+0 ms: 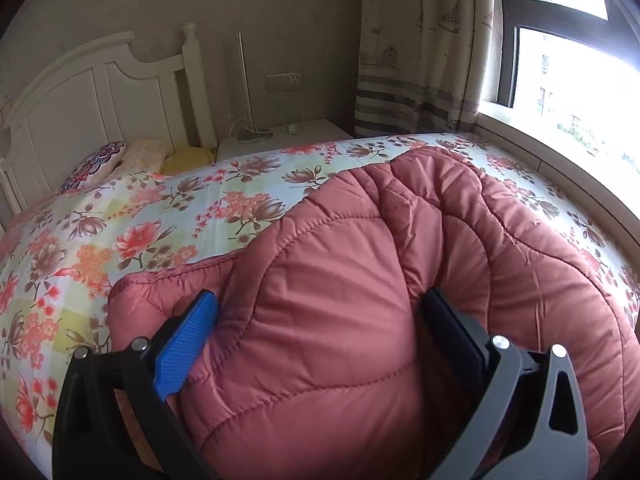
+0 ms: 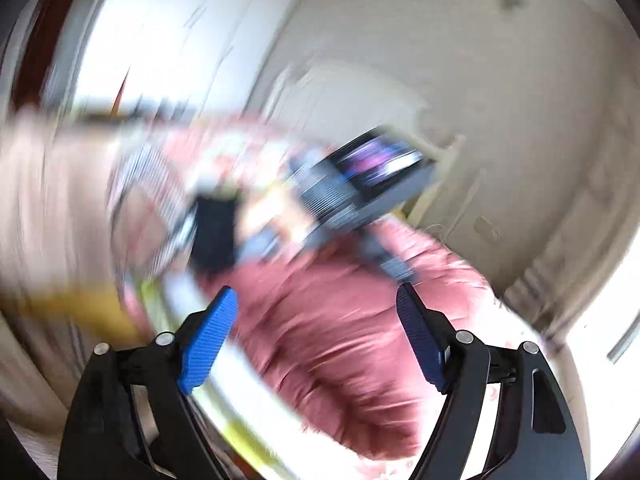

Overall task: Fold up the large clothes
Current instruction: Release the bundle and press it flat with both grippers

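Observation:
A thick pink quilted garment [image 1: 340, 240] lies bunched on the floral bed sheet [image 1: 160, 216]. In the left wrist view my left gripper [image 1: 320, 300] is shut on a fat fold of it, and the padding bulges out between and over both fingers. The right wrist view is heavily blurred. In it my right gripper [image 2: 316, 294] stands open above the bed with nothing between its blue pads [image 2: 208, 340]. The pink garment [image 2: 340, 340] lies beyond and below it. The left gripper's body [image 2: 360, 188] shows as a dark smear over the garment.
A white headboard [image 1: 80, 100] and pillows [image 1: 96, 160] stand at the far left. A white nightstand [image 1: 280, 136] sits beside the bed, with a curtain [image 1: 420, 48] and a bright window [image 1: 568, 92] to the right. A person's arm [image 2: 40, 200] crosses the left of the right wrist view.

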Available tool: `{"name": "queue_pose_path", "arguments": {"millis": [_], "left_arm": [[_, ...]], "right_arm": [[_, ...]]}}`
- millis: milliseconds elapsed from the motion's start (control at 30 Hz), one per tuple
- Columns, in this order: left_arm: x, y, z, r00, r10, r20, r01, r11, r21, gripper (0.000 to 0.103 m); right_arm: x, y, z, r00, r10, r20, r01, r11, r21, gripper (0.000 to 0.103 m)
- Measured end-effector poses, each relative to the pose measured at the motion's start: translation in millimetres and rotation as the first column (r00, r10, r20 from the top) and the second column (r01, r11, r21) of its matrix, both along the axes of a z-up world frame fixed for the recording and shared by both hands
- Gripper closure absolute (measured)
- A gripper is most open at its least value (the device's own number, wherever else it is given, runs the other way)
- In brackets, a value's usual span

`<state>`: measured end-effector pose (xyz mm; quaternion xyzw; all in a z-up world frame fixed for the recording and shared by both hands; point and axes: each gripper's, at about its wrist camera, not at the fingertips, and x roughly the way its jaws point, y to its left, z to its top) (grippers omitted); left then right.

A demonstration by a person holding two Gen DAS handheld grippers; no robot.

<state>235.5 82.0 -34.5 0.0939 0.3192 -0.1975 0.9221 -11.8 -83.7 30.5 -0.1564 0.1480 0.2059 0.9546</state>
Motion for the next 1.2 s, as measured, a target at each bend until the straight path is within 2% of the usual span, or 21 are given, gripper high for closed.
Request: {"name": "queue_pose_path", "arguments": {"millis": [67, 133, 167, 233, 267, 300, 367, 433, 500, 633, 700, 733, 800, 833, 867, 900, 967, 1033, 1100, 1167, 1200], "left_arm": [[0.3, 0.6, -0.3, 1.000, -0.002, -0.001, 0.002, 1.000, -0.001, 0.002], [1.3, 1.3, -0.5, 1.000, -0.006, -0.004, 0.006, 1.000, -0.010, 0.002], [2.4, 2.0, -0.6, 1.000, -0.009, -0.010, 0.009, 1.000, -0.017, 0.002], [3.8, 3.9, -0.4, 0.999, -0.029, -0.016, 0.029, 0.999, -0.035, 0.002], [4.3, 4.3, -0.7, 0.999, -0.035, -0.019, 0.034, 0.999, -0.036, 0.002], [4.8, 3.7, -1.0, 0.999, -0.038, -0.023, 0.037, 0.999, -0.032, 0.002], [5.5, -0.9, -0.2, 0.999, -0.036, -0.033, 0.036, 0.999, 0.005, 0.002], [4.5, -10.1, 7.6, 0.999, -0.007, -0.052, 0.012, 0.994, 0.104, 0.002], [-5.2, -21.9, 31.4, 0.998, 0.049, -0.041, -0.039, 0.974, 0.222, 0.002], [-26.9, -29.1, 81.6, 0.989, 0.116, 0.093, -0.132, 0.973, 0.188, 0.002], [-22.1, -32.7, 78.9, 0.973, 0.190, 0.134, -0.214, 0.956, 0.200, 0.002], [-16.9, -33.3, 71.5, 0.968, 0.216, 0.127, -0.240, 0.948, 0.211, 0.002], [3.2, -29.3, 32.2, 0.959, 0.276, 0.064, -0.283, 0.920, 0.270, 0.002], [9.6, -24.3, 12.8, 0.959, 0.280, 0.039, -0.280, 0.922, 0.268, 0.002], [12.4, -12.7, -0.2, 0.962, 0.271, 0.012, -0.268, 0.944, 0.194, 0.002], [13.5, 1.3, -4.0, 0.961, 0.277, -0.023, -0.273, 0.955, 0.115, 0.002], [12.9, 14.4, -2.6, 0.958, 0.281, -0.053, -0.278, 0.959, 0.056, 0.002], [12.5, 14.0, -4.7, 0.961, 0.273, -0.043, -0.270, 0.960, 0.068, 0.002], [11.8, 14.0, -4.7, 0.960, 0.275, -0.043, -0.273, 0.960, 0.057, 0.002], [12.2, 14.0, -4.8, 0.961, 0.273, -0.047, -0.270, 0.962, 0.048, 0.002], [11.2, 14.2, -4.2, 0.961, 0.272, -0.046, -0.270, 0.962, 0.046, 0.002]], "right_arm": [[10.6, -10.9, 19.4, 0.996, -0.084, -0.009, 0.084, 0.984, 0.155, 0.032], [29.7, -21.4, 8.8, 0.990, -0.135, -0.045, 0.141, 0.972, 0.187, 0.038], [42.5, -20.8, -1.2, 0.987, -0.140, -0.074, 0.151, 0.974, 0.171, 0.040], [68.2, -8.2, -37.3, 0.971, -0.125, -0.205, 0.142, 0.987, 0.072, 0.044], [79.3, -8.5, -45.5, 0.963, -0.143, -0.229, 0.150, 0.989, 0.014, 0.044], [75.7, -0.1, -64.1, 0.973, -0.170, -0.157, 0.161, 0.985, -0.065, 0.044], [71.3, 9.5, -74.9, 0.978, -0.187, -0.087, 0.177, 0.977, -0.118, 0.044], [76.4, 7.9, -68.8, 0.975, -0.194, -0.109, 0.181, 0.976, -0.120, 0.043], [79.9, 9.0, -66.4, 0.975, -0.183, -0.126, 0.168, 0.978, -0.124, 0.043], [77.7, 9.3, -74.5, 0.976, -0.185, -0.115, 0.173, 0.979, -0.105, 0.043], [74.0, 9.2, -75.5, 0.977, -0.185, -0.110, 0.174, 0.979, -0.108, 0.043], [74.1, 12.8, -87.2, 0.977, -0.184, -0.110, 0.173, 0.979, -0.108, 0.043], [71.4, 10.8, -97.7, 0.977, -0.182, -0.109, 0.170, 0.979, -0.110, 0.043], [71.4, 9.7, -99.3, 0.978, -0.179, -0.111, 0.167, 0.980, -0.109, 0.043], [66.7, 12.3, -101.5, 0.979, -0.171, -0.112, 0.160, 0.982, -0.104, 0.043], [65.2, 13.9, -102.0, 0.980, -0.160, -0.118, 0.149, 0.984, -0.094, 0.043], [66.1, 13.1, -100.1, 0.982, -0.139, -0.129, 0.128, 0.987, -0.093, 0.043], [65.5, 9.4, -90.2, 0.983, -0.098, -0.155, 0.088, 0.994, -0.069, 0.043], [70.4, -0.8, -69.6, 0.979, -0.032, -0.200, 0.036, 0.999, 0.015, 0.043], [74.0, -17.5, -43.6, 0.985, -0.034, -0.168, 0.047, 0.996, 0.076, 0.044], [74.0, -17.5, -43.6, 0.985, -0.034, -0.168, 0.047, 0.996, 0.076, 0.044]]}}
